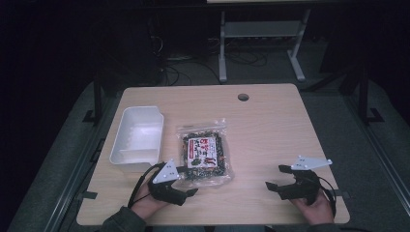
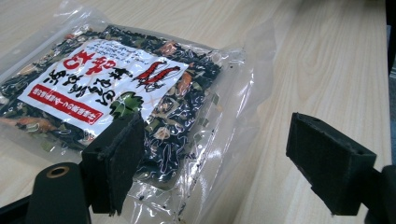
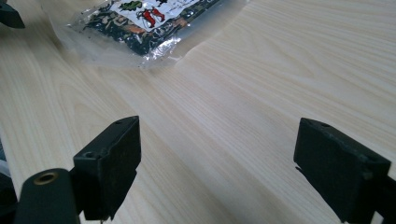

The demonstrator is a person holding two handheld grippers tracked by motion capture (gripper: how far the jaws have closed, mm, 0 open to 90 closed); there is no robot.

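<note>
Lying on one table (image 1: 270, 125): one packet (image 1: 205, 153), one tub (image 1: 138, 137); two claws, left claw (image 1: 189, 181) and right claw (image 1: 278, 178), both released

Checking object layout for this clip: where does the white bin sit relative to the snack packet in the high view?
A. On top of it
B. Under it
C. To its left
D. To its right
C: in the high view the white bin stands on the table left of the snack packet, beside it and not overlapping.
</note>
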